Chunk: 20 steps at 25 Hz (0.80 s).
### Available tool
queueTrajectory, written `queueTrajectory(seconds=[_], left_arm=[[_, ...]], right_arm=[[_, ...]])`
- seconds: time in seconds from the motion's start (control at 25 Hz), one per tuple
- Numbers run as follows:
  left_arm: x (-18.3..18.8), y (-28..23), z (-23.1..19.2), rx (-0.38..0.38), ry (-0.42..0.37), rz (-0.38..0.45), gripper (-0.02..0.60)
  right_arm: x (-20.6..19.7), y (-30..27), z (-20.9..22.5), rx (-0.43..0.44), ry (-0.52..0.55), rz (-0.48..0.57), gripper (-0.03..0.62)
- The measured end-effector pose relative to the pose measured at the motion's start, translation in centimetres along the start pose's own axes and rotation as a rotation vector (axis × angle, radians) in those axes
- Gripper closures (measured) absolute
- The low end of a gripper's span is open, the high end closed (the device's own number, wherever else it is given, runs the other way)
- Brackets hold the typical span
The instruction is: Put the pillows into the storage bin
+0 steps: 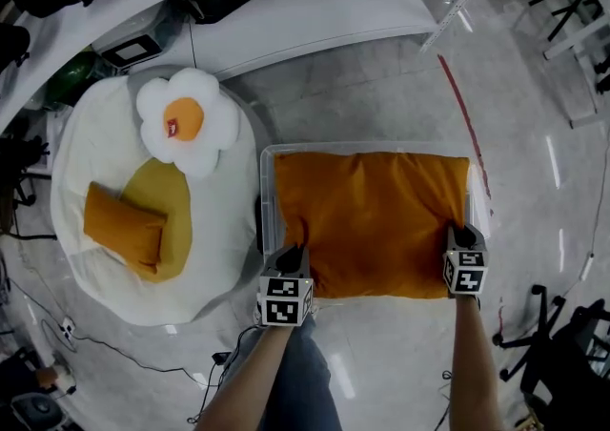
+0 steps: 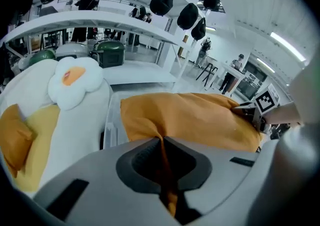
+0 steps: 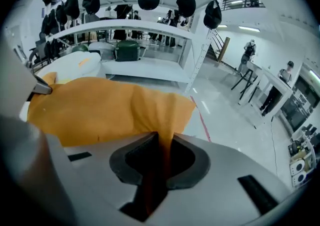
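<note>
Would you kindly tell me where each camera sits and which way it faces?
Head view: on the person's head, facing steeply down at the orange pillow over the storage bin; both forearms and the left hand-held gripper and right hand-held gripper show.
Left gripper view: on that gripper, looking along its jaws, shut on pillow fabric.
Right gripper view: likewise, from the right side.
All three share the orange pillow.

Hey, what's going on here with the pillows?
A person holds a gripper in each hand. The left gripper and right gripper each pinch the near edge of a large orange pillow that lies across the clear storage bin. A fried-egg pillow, a yellow pillow and a small orange pillow lie on the white cushion beside it.
</note>
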<state>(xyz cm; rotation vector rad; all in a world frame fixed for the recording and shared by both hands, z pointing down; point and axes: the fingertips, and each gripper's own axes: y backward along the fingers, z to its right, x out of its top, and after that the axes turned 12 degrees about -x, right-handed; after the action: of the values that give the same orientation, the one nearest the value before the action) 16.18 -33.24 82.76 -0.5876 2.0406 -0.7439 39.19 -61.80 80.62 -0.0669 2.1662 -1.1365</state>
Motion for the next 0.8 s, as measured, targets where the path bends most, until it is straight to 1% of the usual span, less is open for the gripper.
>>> queueTrajectory(seconds=[0.08,0.12,0.2,0.24,0.28,0.32,0.36,0.4,0.44,0.48,0.56,0.64,0.8], left_arm=[[-1.9,-1.8,-0.7,0.005,0.014,-0.056,0.552],[-3.0,-2.6,-1.4,0.021,0.041,-0.093,0.545],[-5.1,-3.4,-3.2,0.080,0.137,-0.154,0.498],[-5.7,-3.4,-4.0,0.106,0.182,-0.164,0.481],[-5.8,-3.2,-4.5,0.117,0.199,-0.163,0.481],[-5.6,-3.0,-4.5,0.112,0.187,-0.157,0.489],[-5.0,-2.8,-4.1,0.096,0.166,-0.147,0.488],[-4.4,-2.6,-3.5,0.075,0.158,-0.133,0.472],[-3.6,-2.1,-3.0,0.057,0.171,-0.110,0.439],[-2.9,-1.5,-2.7,0.048,0.194,-0.082,0.426],[-1.2,0.2,-2.6,0.048,0.225,-0.027,0.417],[0.4,1.9,-2.5,0.046,0.221,0.007,0.419],[3.0,5.8,-2.2,0.021,0.227,0.050,0.433]], right_arm=[[-1.3,-2.1,-0.3,-0.002,0.019,-0.049,0.523],[-2.0,-3.0,-0.3,-0.001,0.009,-0.077,0.488],[-2.8,-4.0,-0.2,-0.006,-0.043,-0.095,0.431],[-2.9,-4.0,-0.1,-0.009,-0.076,-0.085,0.414],[-2.9,-3.8,-0.3,-0.003,-0.112,-0.072,0.413],[-2.8,-3.5,-0.6,0.016,-0.148,-0.062,0.411],[-2.6,-2.9,-1.1,0.042,-0.181,-0.052,0.378],[-2.2,-2.2,-1.6,0.068,-0.208,-0.041,0.344],[-1.6,-1.3,-2.0,0.091,-0.231,-0.027,0.339],[-0.9,-0.4,-2.5,0.112,-0.253,-0.012,0.321],[1.0,1.6,-3.4,0.147,-0.298,0.016,0.311],[3.1,3.3,-4.3,0.179,-0.334,0.039,0.303],[8.0,7.0,-6.6,0.248,-0.342,0.080,0.303]])
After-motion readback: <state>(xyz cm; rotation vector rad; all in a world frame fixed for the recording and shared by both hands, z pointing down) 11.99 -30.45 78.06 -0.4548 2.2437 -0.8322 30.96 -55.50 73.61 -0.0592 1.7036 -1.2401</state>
